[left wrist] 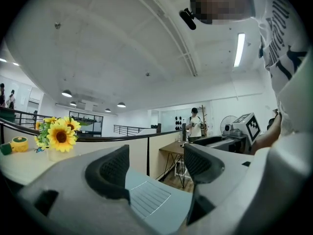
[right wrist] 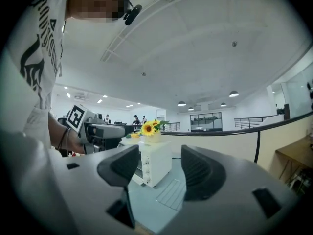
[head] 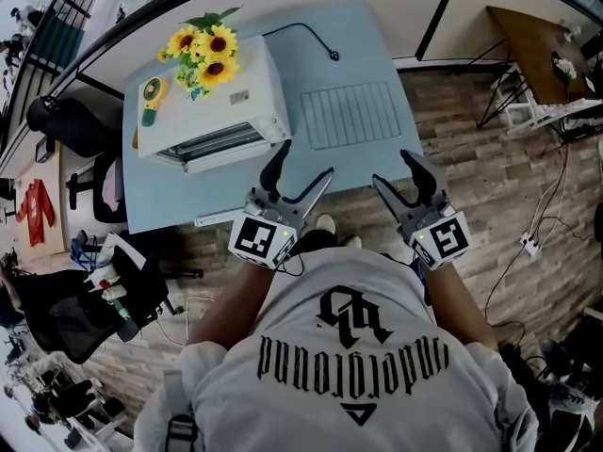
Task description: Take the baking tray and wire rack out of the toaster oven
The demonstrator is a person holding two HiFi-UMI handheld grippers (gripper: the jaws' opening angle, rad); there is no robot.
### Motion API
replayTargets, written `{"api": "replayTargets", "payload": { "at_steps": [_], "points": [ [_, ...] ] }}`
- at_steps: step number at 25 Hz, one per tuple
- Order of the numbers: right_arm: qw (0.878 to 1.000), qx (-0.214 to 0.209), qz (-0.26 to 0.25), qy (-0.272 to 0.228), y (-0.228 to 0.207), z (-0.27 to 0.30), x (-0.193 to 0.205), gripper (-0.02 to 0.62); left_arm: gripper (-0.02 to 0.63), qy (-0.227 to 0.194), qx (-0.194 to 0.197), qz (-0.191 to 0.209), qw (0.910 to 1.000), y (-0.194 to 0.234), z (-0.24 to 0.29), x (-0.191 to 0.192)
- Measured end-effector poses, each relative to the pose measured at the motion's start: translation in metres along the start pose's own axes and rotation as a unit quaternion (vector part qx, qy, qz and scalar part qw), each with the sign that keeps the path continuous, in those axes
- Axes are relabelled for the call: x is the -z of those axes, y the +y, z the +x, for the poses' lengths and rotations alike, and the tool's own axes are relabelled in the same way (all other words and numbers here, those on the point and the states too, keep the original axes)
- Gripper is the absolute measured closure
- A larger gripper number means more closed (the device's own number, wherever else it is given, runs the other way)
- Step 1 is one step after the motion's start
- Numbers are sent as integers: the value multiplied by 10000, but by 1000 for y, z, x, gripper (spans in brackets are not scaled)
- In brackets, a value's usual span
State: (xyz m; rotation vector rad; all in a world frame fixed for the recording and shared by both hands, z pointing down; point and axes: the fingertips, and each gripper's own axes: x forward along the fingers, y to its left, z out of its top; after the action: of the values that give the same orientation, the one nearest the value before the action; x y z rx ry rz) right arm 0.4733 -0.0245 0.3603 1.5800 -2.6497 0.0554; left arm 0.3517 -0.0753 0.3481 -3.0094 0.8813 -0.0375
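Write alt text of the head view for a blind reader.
The left gripper and right gripper, both open and empty, hover by a pale blue table holding a white toaster oven topped with sunflowers and a silver wire rack.

Left gripper [head: 303, 163] and right gripper [head: 392, 169] were held side by side, jaws apart, nothing between them.

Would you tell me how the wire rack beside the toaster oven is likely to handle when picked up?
The wire rack looks like thin parallel bars in a frame, so probably stiff and light. It lies flat on the smooth table, so it may slide and be awkward to pinch.
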Motion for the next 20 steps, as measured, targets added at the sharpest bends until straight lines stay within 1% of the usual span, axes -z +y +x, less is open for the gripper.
{"api": "replayTargets", "payload": {
  "at_steps": [6, 10, 15, 20],
  "points": [
    [9998, -180, 15, 14, 21, -19, 5, 321, 247, 50, -180, -36, 9998, -19, -26, 2],
    [9996, -294, 34, 10, 33, -20, 8, 321, 247, 99, -270, -3, 9996, -23, -44, 4],
    [9988, -482, 66, 22, 53, -12, 11, 322, 247, 86, -510, 7, 9987, -13, -69, 2],
    [9977, -676, -10, 3, 79, 10, 6, 322, 247, 52, -716, 8, 9974, 11, -96, 1]
  ]
}}
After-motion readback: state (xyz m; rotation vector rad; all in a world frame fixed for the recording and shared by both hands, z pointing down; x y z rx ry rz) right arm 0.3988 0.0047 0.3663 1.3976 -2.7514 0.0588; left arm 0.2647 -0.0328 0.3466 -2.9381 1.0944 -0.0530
